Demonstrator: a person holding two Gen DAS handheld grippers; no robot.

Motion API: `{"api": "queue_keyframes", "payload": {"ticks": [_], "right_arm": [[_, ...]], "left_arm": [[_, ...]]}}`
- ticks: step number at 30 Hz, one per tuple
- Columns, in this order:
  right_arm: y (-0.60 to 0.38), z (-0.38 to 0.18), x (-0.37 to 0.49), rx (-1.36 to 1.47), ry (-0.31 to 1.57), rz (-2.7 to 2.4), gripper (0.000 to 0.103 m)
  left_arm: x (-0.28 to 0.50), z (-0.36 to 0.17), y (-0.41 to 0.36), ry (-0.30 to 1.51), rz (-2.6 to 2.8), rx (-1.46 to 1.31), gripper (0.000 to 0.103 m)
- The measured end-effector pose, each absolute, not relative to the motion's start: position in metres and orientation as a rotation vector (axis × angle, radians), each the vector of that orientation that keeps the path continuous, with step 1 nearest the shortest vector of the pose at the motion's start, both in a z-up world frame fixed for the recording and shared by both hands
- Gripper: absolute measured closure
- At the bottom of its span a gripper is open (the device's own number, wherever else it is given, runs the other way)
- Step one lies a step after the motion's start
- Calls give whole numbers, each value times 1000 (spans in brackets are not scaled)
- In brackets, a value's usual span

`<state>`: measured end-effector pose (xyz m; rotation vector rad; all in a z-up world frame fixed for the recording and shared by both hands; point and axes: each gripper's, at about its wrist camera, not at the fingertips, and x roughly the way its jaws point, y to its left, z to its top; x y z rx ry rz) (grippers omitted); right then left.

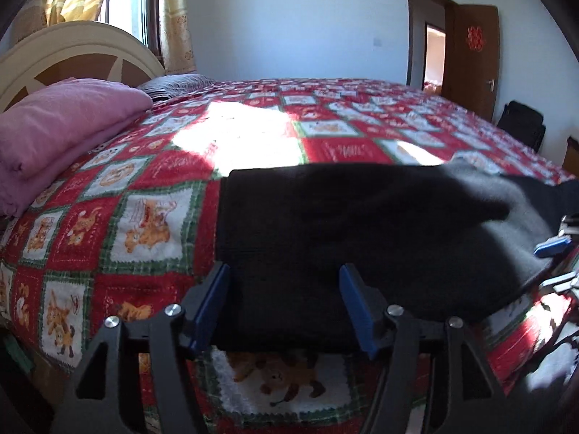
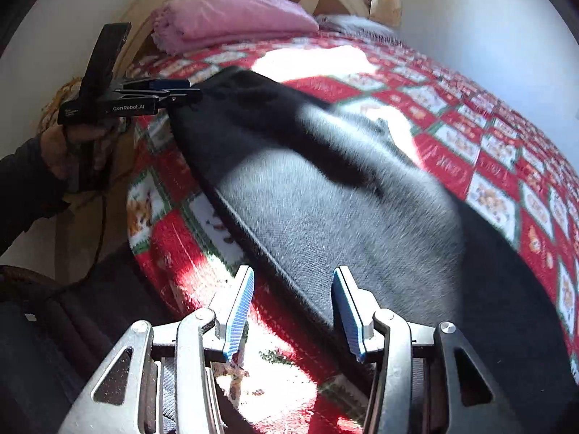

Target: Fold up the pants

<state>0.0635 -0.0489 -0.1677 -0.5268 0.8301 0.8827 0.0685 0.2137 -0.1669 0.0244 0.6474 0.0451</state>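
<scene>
Lit hard by daylight from the window (image 1: 123, 0) at far left, blown out to glare on the bedspread (image 1: 152, 166), shadowed deep across the pants (image 2: 325, 224), motion-blurred there, bent and vignetted at fisheye edges.

Folded pink blanket (image 1: 54, 133) on red patchwork bedspread (image 1: 144, 188), near headboard (image 1: 72, 50)

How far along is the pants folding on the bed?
Done: the black pants lie on the patterned bedspread with a layer folded over itself. In hand: nothing gripped; the left tool and right tool both stand open over the near edge. Left: any further fold and smoothing.
</scene>
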Motion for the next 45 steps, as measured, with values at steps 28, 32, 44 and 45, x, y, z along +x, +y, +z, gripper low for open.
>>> {"api": "queue_keyframes", "payload": {"ticks": [28,32,44,45], "right_arm": [[-18,-133,249,274,1105,817,99],[-6,-148,260,195,1113,736,99],[-102,-118,212,146,1010,707,52],[-122,-112,206,148,993,693,52]], "left_arm": [[67,-163,122,615,-286,-45,19],[64,-167,112,606,-275,-7,14],[57,-148,118,594,-266,-52,13],[57,-144,115,588,-273,-49,13]]}}
